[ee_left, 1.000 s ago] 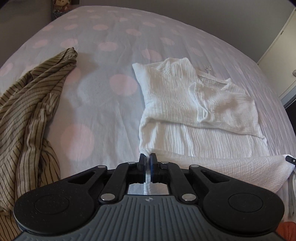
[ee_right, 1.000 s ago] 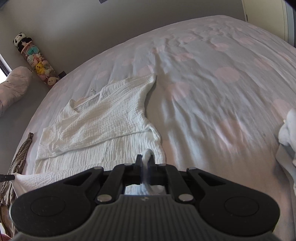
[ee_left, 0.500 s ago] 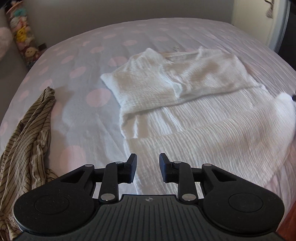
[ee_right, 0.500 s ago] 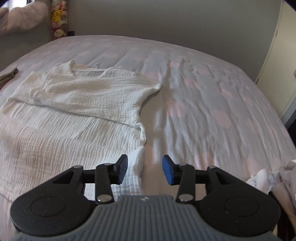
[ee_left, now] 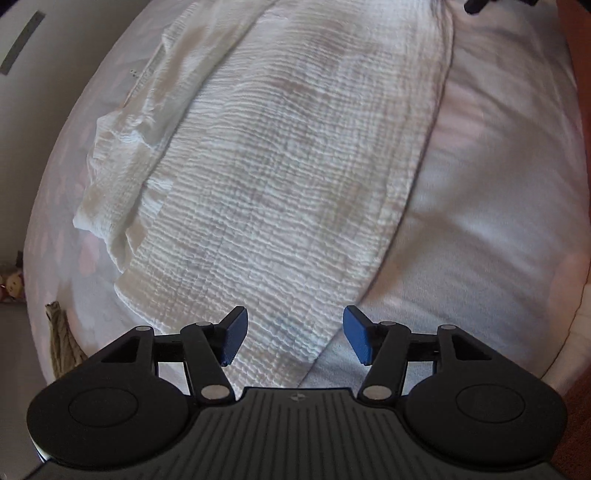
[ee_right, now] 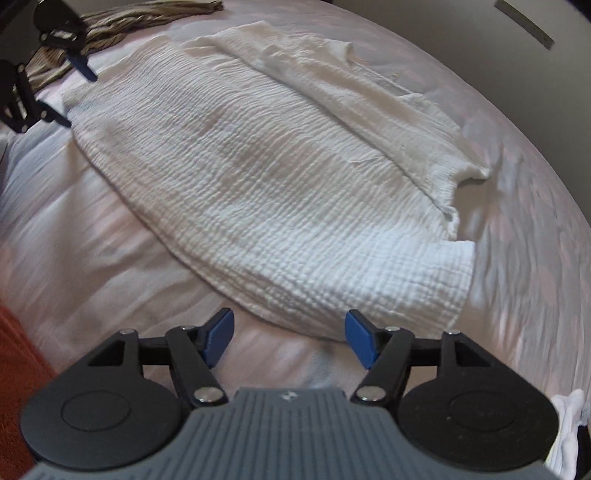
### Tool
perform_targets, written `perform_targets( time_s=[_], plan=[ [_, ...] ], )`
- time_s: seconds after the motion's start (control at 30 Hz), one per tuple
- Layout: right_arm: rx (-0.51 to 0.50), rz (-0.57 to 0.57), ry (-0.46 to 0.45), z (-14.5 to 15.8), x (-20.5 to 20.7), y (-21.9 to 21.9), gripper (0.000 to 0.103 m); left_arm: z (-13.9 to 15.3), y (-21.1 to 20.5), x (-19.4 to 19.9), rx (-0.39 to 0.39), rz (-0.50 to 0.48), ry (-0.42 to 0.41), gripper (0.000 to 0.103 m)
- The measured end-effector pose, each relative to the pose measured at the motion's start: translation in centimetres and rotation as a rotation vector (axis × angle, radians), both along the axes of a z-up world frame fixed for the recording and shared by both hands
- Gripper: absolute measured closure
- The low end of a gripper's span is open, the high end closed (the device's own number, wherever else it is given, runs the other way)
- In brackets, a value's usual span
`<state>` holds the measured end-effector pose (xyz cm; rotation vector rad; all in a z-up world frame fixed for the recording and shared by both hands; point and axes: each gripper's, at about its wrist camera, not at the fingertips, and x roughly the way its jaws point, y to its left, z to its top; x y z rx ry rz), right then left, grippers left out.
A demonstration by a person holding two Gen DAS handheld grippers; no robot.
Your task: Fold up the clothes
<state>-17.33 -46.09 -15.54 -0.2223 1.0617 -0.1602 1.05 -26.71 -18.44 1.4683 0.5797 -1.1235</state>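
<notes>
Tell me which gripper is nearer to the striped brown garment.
Left. The left gripper hovers right beside the striped brown garment; the right gripper is at the opposite end of the white garment.

The garment point(ee_left: 295, 166) is lying flat on the bed point(ee_left: 498, 221), folded, with its lower half doubled over the upper part. My left gripper point(ee_left: 294, 339) is hanging over its near corner, its jaws opening with only that corner's edge below them, not pinched. My right gripper point(ee_right: 288, 338) is hovering just before the garment's opposite near edge, its jaws opening over bare bed. In the right wrist view, the striped cloth point(ee_right: 122, 22) is lying behind the garment at the far left. Another cloth point(ee_right: 569, 424) is sitting at my right, apart from the garment.
</notes>
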Motion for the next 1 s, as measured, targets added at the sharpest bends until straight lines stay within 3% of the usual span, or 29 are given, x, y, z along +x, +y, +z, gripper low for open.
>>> perform_targets(
  time_s=[0.17, 0.23, 0.37, 0.57, 0.77, 0.8, 0.83, 1.0],
  plan=[
    [-0.188, 0.123, 0.103, -2.6, 0.7, 2.6, 0.031, -1.5, 0.6, -1.1, -0.004, -0.002, -0.057, 0.045],
    [-0.236, 0.154, 0.117, -3.2, 0.8, 3.2, 0.031, -1.7, 0.7, -0.9, -0.013, 0.009, -0.074, 0.039],
    [-0.323, 0.184, 0.131, -3.9, 1.0, 4.0, 0.032, -2.1, 0.7, 0.1, -0.043, 0.07, -0.094, 0.038],
    [-0.441, 0.205, 0.156, -4.3, 1.2, 3.9, 0.032, -2.7, 1.3, 0.0, -0.043, 0.069, -0.164, 0.039],
    [-0.485, 0.223, 0.172, -4.6, 1.5, 4.1, 0.035, -2.7, 1.4, 0.4, -0.034, 0.096, -0.143, 0.078],
    [-0.486, 0.227, 0.173, -4.7, 1.5, 4.2, 0.039, -2.8, 1.4, 0.5, -0.029, 0.107, -0.156, 0.093],
    [-0.488, 0.234, 0.174, -4.6, 1.4, 4.4, 0.042, -2.9, 1.4, 0.7, -0.023, 0.118, -0.169, 0.098],
    [-0.497, 0.254, 0.178, -4.7, 1.2, 4.9, 0.045, -2.1, 1.6, 0.9, -0.067, 0.145, -0.177, 0.1]
  ],
)
